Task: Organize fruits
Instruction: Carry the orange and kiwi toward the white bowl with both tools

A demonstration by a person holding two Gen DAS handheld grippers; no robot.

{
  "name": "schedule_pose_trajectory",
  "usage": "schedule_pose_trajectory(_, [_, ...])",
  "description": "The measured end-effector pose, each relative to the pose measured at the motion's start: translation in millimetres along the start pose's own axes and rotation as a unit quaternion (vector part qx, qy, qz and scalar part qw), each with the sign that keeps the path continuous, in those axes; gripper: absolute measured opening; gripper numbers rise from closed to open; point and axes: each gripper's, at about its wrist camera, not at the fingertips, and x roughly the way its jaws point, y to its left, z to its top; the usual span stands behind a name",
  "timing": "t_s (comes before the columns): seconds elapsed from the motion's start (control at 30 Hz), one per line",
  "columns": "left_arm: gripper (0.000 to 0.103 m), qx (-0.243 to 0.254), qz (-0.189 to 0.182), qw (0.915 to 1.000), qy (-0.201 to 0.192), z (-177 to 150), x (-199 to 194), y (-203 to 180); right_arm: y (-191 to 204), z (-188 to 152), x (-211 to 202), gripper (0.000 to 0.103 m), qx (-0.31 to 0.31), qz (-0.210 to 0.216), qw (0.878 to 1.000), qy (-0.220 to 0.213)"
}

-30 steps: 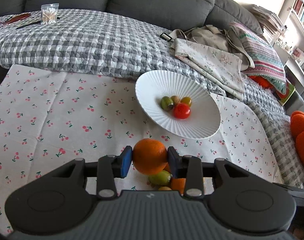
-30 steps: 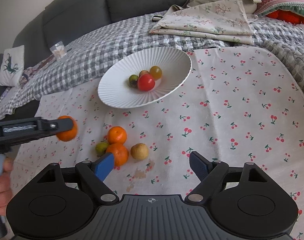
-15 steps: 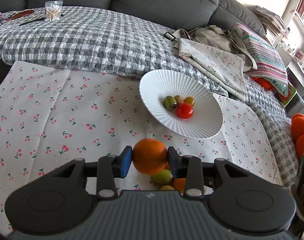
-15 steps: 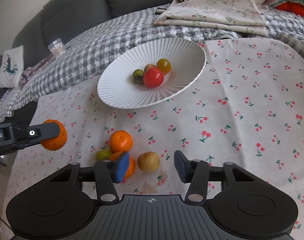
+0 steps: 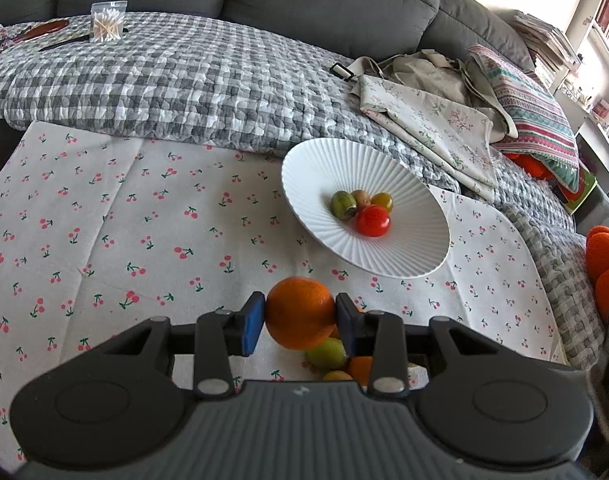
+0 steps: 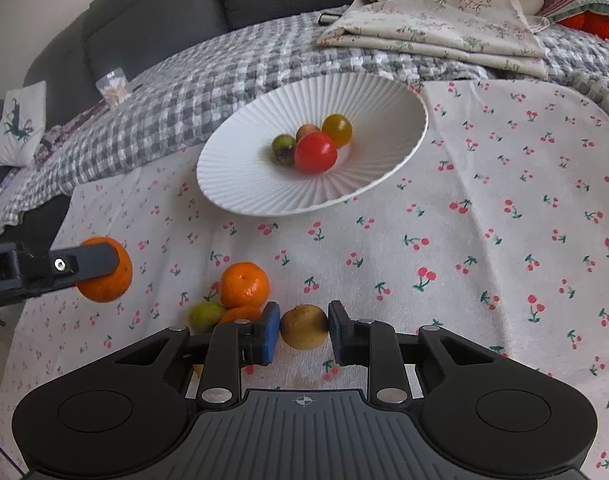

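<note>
My left gripper [image 5: 299, 322] is shut on an orange tangerine [image 5: 299, 313] and holds it above the cherry-print cloth; it also shows in the right wrist view [image 6: 104, 270]. My right gripper [image 6: 303, 330] has closed around a yellow-brown round fruit [image 6: 303, 327] that rests on the cloth. Beside it lie a tangerine [image 6: 244, 284], a second one partly hidden behind my finger, and a green fruit [image 6: 205, 314]. The white ribbed plate [image 6: 244, 184] holds a red tomato [image 6: 315, 153] and three small fruits.
A checked grey quilt [image 5: 164, 80] covers the sofa behind the cloth. Folded floral fabric [image 5: 432, 120] and a striped cushion [image 5: 536, 120] lie at the right. A small box of cotton swabs [image 5: 107, 26] stands far left. Orange fuzzy objects [image 5: 604, 256] sit at the right edge.
My right gripper moved down and left to the yellow-brown fruit and its jaws closed from wide open onto it. My left gripper keeps holding the tangerine and shifted only slightly.
</note>
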Motion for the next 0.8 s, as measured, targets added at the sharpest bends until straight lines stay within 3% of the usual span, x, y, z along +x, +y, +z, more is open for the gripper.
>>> schedule_pose_trajectory(0.8, [0.037, 0.002, -0.007, 0.9996, -0.027, 9, -5, -6, 3, 15, -47, 0.025, -0.006, 0.005, 0.998, -0.057])
